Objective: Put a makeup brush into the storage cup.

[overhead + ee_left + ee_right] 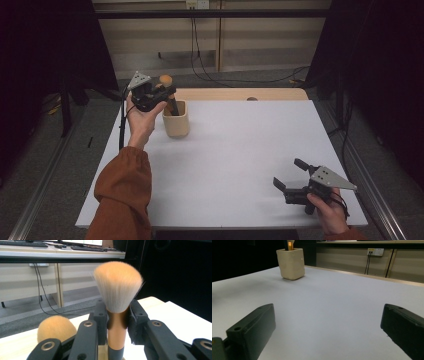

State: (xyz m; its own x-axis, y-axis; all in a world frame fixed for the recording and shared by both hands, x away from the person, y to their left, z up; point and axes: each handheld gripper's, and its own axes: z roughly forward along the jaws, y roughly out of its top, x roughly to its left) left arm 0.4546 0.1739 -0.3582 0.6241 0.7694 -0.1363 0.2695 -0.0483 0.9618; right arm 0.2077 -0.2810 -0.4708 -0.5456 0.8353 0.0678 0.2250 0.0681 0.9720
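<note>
Peach bristles up, handle down — the brush (117, 302) stands upright, clenched by the left gripper (117, 322) above the cup (176, 119); right gripper (291, 176) gapes, lower right.

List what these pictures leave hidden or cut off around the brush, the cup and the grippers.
- Brush handle's lower end: cut by the left gripper view's bottom edge; in the high view the left gripper covers it.
- Cup interior: hidden by its wall in both the high and right gripper views.
- Second, rounder brush: its handle sits behind the left gripper.
</note>
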